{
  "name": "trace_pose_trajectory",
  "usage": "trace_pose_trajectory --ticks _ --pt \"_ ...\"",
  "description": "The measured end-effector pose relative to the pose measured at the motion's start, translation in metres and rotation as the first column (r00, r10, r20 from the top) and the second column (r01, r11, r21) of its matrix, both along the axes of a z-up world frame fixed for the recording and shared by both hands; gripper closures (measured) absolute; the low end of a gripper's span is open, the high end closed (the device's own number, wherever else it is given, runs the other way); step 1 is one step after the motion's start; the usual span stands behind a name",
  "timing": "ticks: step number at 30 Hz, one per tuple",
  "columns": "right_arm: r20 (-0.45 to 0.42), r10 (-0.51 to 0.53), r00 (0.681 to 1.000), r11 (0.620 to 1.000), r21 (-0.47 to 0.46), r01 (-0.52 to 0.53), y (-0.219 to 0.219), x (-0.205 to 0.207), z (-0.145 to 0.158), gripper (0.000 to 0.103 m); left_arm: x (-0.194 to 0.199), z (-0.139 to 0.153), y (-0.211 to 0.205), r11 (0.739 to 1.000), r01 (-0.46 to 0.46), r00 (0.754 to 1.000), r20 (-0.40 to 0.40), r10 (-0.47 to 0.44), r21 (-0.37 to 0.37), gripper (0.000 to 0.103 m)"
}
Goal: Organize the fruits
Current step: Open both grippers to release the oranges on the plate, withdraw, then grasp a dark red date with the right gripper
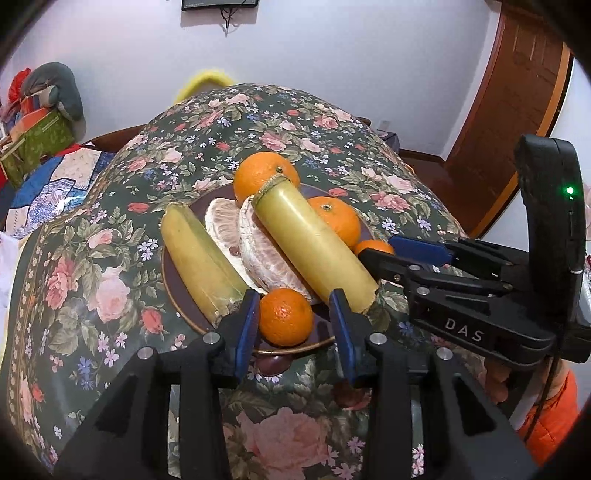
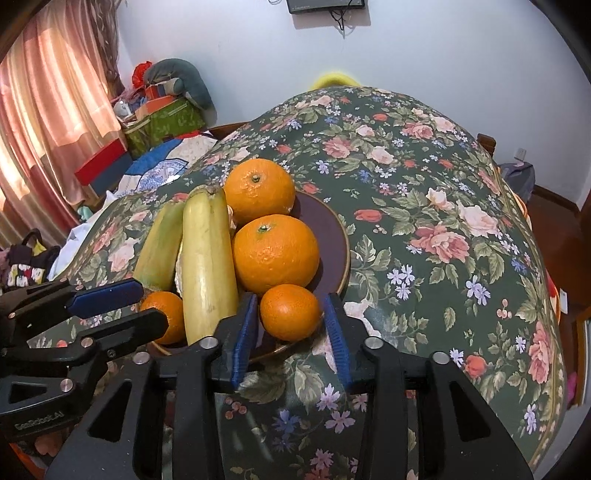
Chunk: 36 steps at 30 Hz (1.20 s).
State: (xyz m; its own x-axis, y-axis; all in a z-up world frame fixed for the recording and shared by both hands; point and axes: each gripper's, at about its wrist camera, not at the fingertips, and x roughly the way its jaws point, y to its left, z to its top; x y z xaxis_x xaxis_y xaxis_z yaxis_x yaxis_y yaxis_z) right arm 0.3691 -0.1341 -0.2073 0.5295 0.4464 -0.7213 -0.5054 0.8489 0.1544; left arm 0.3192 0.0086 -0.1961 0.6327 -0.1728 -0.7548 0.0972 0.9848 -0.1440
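both poised at the plate (image 1: 173,291) on the flowered surface (image 1: 110,258). left hand-held gripper (image 1: 293,325) released astride a small orange (image 1: 284,317); right hand-held gripper (image 2: 291,325) released astride another small orange (image 2: 290,312). next: clench, lift clear.

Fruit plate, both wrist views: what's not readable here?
- Peeled pale pomelo segments: right wrist view, almost wholly hidden behind the yellow-green cane stick.
- Dark round plate: near rim hidden by the left hand-held gripper.
- Wall-mounted black device: cut off by top edge.
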Motion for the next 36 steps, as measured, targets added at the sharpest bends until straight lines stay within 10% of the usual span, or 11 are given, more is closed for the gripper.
trace_pose_trajectory --ticks 22,36 --pt "0.128 0.044 0.991 0.999 -0.006 -0.044 0.002 -0.082 0.062 0.064 -0.078 0.064 0.017 0.999 -0.051 0.994 0.1 0.049 0.018 0.063" --pt "0.053 0.063 0.997 0.995 -0.083 -0.059 0.019 -0.098 0.031 0.064 -0.105 0.048 0.039 0.997 -0.067 0.997 0.05 0.065 0.033 0.062"
